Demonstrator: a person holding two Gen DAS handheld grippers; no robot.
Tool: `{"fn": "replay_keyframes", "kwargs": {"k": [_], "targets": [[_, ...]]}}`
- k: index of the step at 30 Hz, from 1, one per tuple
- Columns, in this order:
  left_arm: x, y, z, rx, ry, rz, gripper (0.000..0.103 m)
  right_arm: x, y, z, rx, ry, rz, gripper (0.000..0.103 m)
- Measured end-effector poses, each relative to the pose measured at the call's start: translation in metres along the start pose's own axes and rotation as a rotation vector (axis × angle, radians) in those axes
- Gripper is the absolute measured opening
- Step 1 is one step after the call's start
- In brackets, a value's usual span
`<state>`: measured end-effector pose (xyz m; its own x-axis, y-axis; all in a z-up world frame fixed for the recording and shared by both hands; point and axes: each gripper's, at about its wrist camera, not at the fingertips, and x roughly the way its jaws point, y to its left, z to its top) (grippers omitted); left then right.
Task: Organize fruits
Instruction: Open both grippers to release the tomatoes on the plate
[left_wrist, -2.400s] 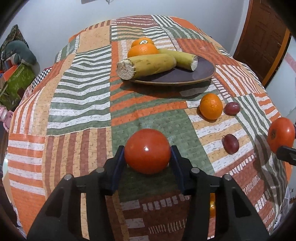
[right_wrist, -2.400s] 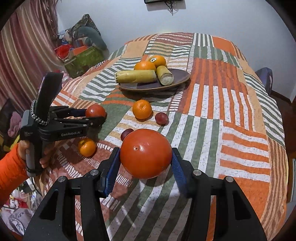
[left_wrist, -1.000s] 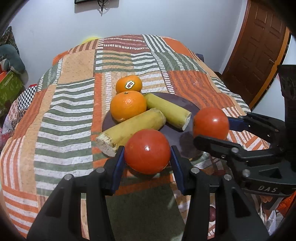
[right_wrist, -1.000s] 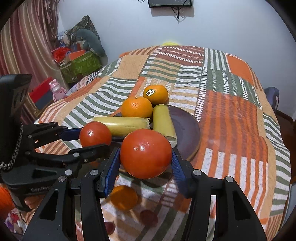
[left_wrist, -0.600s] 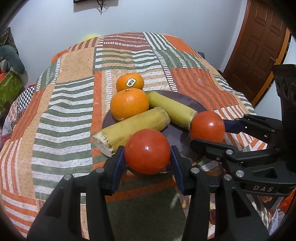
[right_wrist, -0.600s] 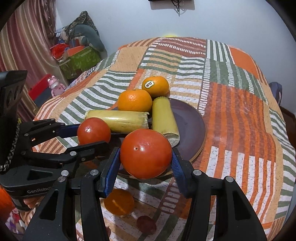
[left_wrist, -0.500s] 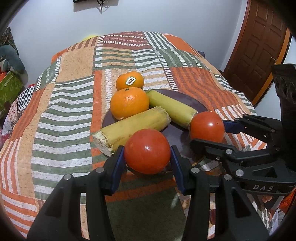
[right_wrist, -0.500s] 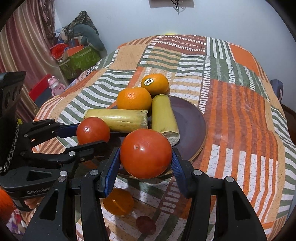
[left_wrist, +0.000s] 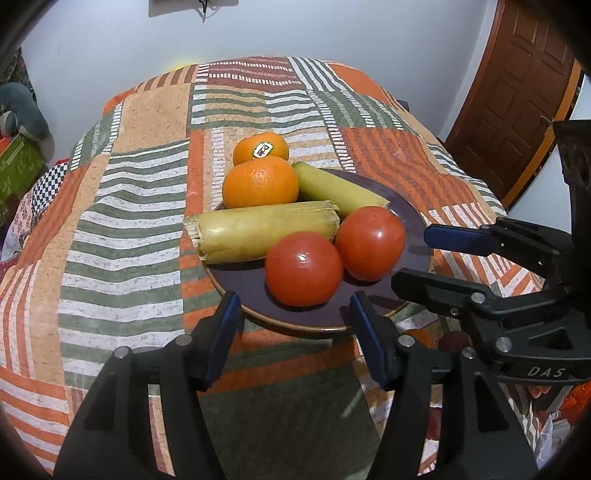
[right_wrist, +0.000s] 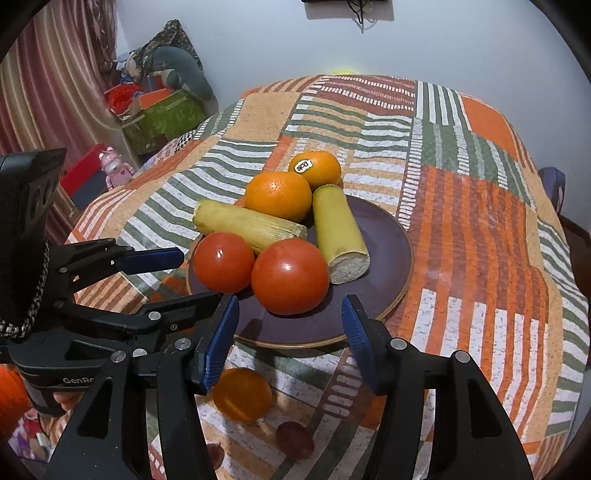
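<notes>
Two red tomatoes lie side by side on the dark purple plate: one just ahead of my open left gripper, the other just ahead of my open right gripper. Both grippers are empty and just off the plate's near rim. The plate also holds two yellow-green stalk pieces and an orange. A stickered orange sits behind it.
On the patchwork cloth below the plate lie a loose orange and a dark grape. Boxes and toys stand at the far left. A wooden door is at the right.
Both grippers have opened and let their tomatoes go onto the plate, then drawn back slightly. The tomatoes now rest next to each other.
</notes>
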<state>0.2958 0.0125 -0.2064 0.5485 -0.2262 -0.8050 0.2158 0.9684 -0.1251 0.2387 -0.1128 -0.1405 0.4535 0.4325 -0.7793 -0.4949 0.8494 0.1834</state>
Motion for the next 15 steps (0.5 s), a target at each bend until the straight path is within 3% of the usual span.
{"fn": "replay_keyframes", "kwargs": {"k": [15], "targets": [[-0.046,-0.002,-0.010,0.002,-0.061,0.035,0.061,-0.036,0.010,-0.012,-0.007,-0.051,-0.030,0.054]]}}
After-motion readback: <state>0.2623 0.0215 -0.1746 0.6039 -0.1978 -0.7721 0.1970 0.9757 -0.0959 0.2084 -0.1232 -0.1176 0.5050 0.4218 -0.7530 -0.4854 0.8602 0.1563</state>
